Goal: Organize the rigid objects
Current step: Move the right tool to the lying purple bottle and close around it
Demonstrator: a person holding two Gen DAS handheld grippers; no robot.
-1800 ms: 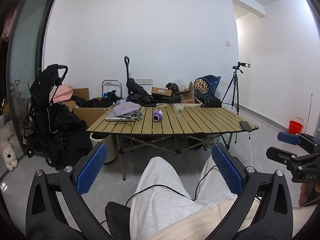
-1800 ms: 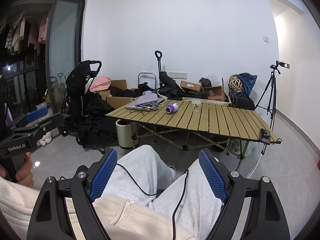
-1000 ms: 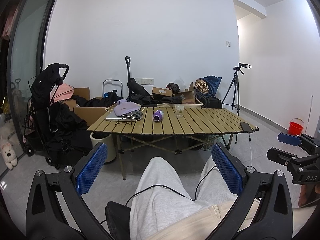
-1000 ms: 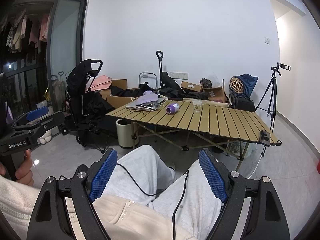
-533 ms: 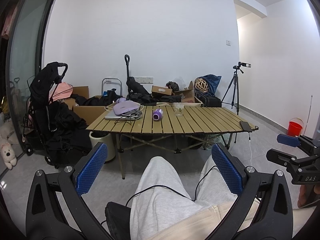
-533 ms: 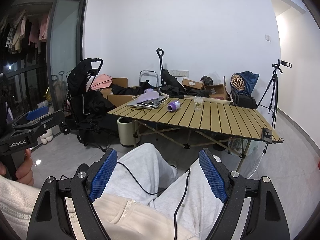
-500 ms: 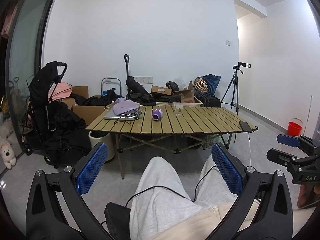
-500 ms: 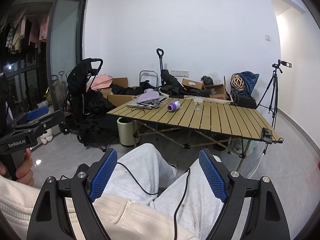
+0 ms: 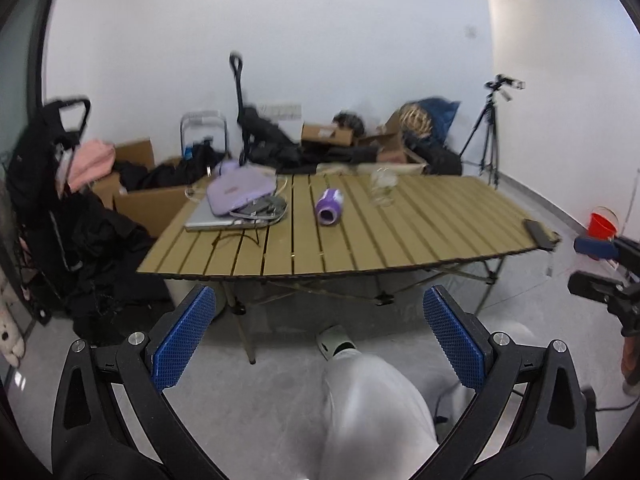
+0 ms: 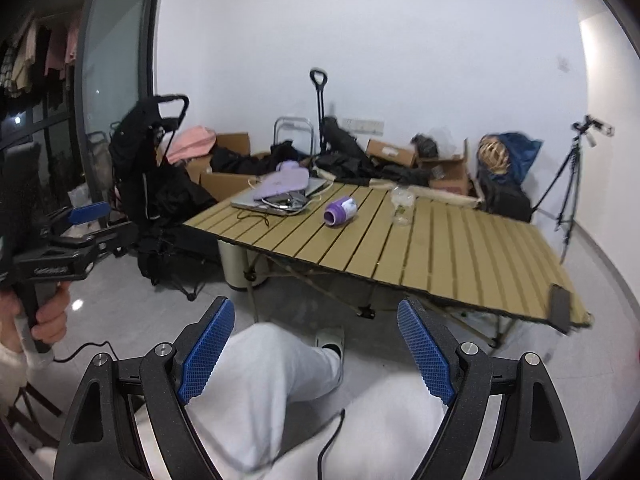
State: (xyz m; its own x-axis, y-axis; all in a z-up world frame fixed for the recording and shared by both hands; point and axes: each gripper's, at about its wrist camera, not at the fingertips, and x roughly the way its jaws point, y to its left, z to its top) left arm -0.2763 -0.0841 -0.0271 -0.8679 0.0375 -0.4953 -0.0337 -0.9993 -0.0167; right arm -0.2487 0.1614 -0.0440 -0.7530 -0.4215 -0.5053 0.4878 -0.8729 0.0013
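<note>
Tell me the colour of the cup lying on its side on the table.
Purple cup, clearest in the right wrist view.

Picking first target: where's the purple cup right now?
In both wrist views the purple cup lies on its side mid-table on the slatted table, between the laptop pile to its left and the clear glass to its right.

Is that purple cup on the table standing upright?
No, the purple cup lies on its side on the slatted table, its open mouth facing the camera, beside the clear glass.
</note>
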